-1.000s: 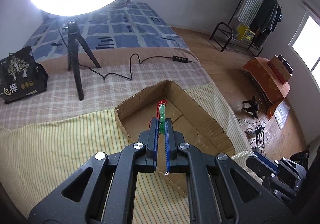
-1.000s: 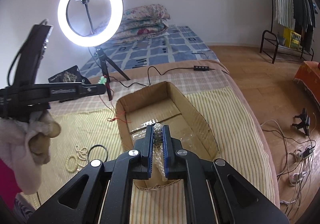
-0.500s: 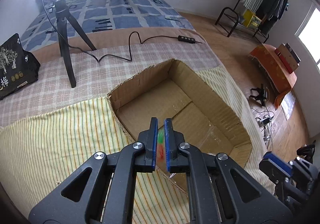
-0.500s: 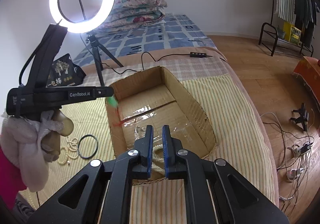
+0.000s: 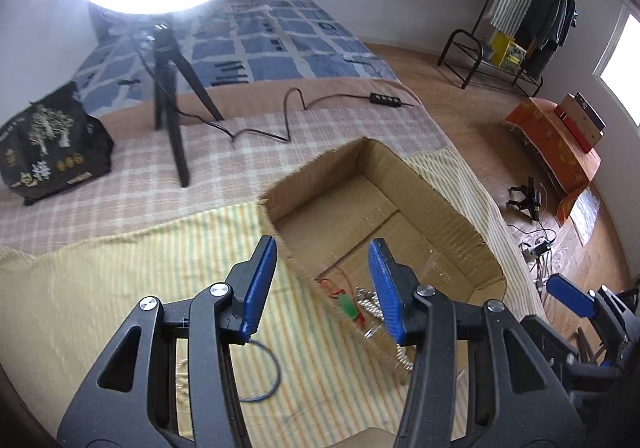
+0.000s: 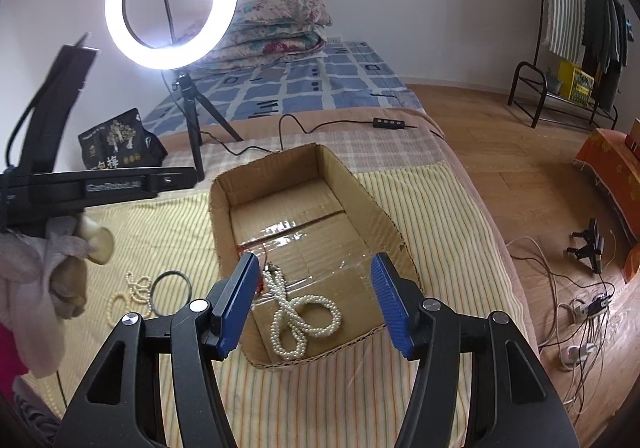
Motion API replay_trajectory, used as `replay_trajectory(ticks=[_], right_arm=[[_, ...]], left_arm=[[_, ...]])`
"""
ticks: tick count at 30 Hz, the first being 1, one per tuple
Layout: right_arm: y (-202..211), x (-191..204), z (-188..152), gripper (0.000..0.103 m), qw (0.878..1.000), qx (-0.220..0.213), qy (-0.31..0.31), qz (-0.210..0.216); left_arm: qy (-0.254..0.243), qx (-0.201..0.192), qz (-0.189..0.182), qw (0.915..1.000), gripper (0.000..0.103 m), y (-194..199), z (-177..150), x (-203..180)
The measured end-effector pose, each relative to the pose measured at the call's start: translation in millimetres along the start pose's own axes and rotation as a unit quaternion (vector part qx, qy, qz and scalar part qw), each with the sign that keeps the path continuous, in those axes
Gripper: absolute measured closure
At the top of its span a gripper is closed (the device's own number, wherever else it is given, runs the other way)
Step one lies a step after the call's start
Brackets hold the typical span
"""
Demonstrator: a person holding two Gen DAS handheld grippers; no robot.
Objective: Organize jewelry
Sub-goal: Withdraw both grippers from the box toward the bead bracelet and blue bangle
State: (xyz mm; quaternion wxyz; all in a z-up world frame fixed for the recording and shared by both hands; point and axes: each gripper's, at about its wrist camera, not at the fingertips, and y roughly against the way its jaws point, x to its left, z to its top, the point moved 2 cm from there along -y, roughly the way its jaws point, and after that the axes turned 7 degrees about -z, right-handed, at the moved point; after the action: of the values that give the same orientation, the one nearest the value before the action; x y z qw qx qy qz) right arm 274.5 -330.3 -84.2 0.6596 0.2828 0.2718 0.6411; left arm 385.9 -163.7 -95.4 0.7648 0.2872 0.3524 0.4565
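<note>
Both sets of jaws stand released with nothing between them, and both have just been opening. The right gripper (image 6: 316, 300) hangs above the near end of the box (image 6: 376, 204). Straight below its gap, on the box floor, lies the pearl strand (image 6: 300, 318) in loose loops. The left gripper (image 5: 322, 286) straddles the near left wall of that box. Just beyond and below its right jaw, a green pendant (image 5: 347, 306) on a red cord (image 5: 334, 280) lies beside the pearls.

To the left of the right jaws, outside the box on the striped bed cover (image 6: 432, 208), wait a dark bangle (image 6: 171, 292) and a second, cream bead strand (image 6: 128, 294), touching or nearly so.

Judging by looks, these are light pieces. The strands are limp and will sag and swing, so pinching across a bunched loop should hold better than one bead, which may roll from the pads. The bangle seems stiff and thin and lies flat, so the soft cover may let a jaw dig under its rim.

Farther off stand the tripod (image 6: 192, 128) and ring light (image 6: 172, 4).
</note>
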Motion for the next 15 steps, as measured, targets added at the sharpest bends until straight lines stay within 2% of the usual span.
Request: replay_trajectory(ticks=[6, 10, 12, 14, 15], right_arm=[[17, 11, -3, 0.046, 1.000, -0.018, 0.010, 0.002], [35, 22, -7, 0.045, 0.998, -0.047, 0.027, 0.008], [44, 31, -9, 0.039, 0.997, -0.064, 0.042, 0.010], [50, 41, -11, 0.022, 0.995, -0.075, 0.062, 0.015], [52, 45, -12, 0.021, 0.994, -0.078, 0.070, 0.018]], left_arm=[[0.005, -0.027, 0.002, 0.9996, 0.054, 45, -10, 24], [0.003, -0.037, 0.016, 0.9992, 0.054, 76, -22, 45], [0.002, -0.039, 0.029, 0.9988, 0.054, 92, -31, 56], [-0.001, -0.039, 0.038, 0.9985, 0.054, 103, -40, 64], [0.000, -0.039, 0.043, 0.9983, 0.054, 109, -45, 69]])
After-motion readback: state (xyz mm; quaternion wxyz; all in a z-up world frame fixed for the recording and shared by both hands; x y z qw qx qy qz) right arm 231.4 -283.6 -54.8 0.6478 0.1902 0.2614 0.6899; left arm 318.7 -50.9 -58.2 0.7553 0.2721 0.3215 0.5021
